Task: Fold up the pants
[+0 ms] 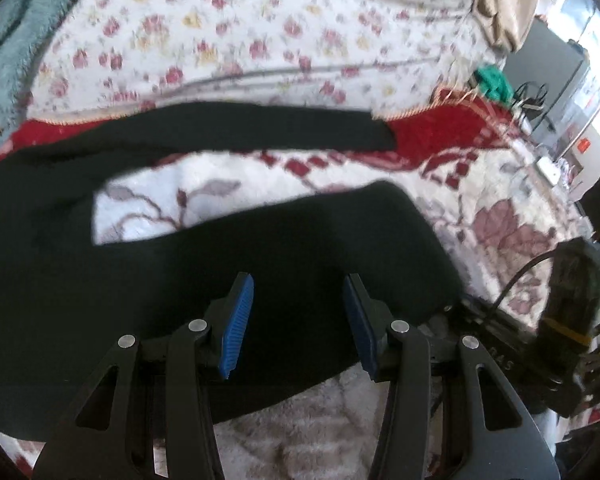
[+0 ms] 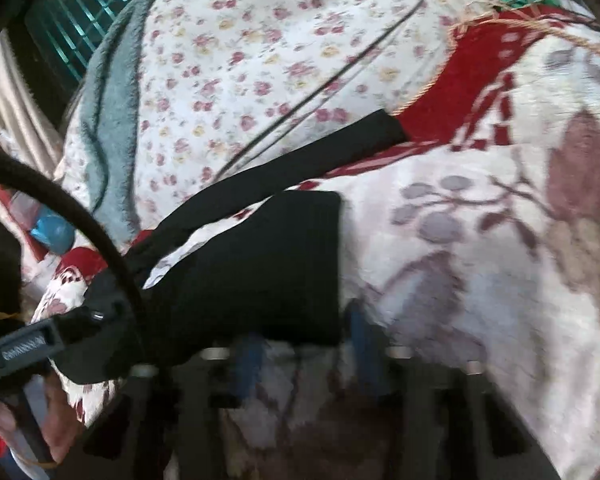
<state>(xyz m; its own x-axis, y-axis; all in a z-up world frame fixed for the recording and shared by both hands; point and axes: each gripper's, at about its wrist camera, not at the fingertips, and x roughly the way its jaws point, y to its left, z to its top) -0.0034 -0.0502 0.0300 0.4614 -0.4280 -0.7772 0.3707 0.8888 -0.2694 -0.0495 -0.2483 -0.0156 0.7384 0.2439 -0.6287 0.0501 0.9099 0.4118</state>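
Note:
Black pants (image 1: pixel 260 248) lie spread on a white, red and mauve flowered blanket (image 1: pixel 500 216). One leg (image 1: pixel 236 128) stretches along the blanket's red border; the other, wider part lies nearer. My left gripper (image 1: pixel 298 308) is open, its blue pads (image 1: pixel 238 320) hovering over the near black cloth. In the right wrist view the pants (image 2: pixel 260 264) lie at centre left, one leg (image 2: pixel 300 160) running up to the right. My right gripper (image 2: pixel 304 344) is badly blurred at the near edge of the pants; its blue pads (image 2: pixel 364 340) stand apart.
A floral sheet (image 1: pixel 260 20) covers the bed behind the blanket. A teal fleece (image 1: pixel 16 40) lies at the far left. A green cloth (image 1: pixel 494 80) sits at the bed's right edge. The other gripper with its cable (image 1: pixel 568 312) is at right.

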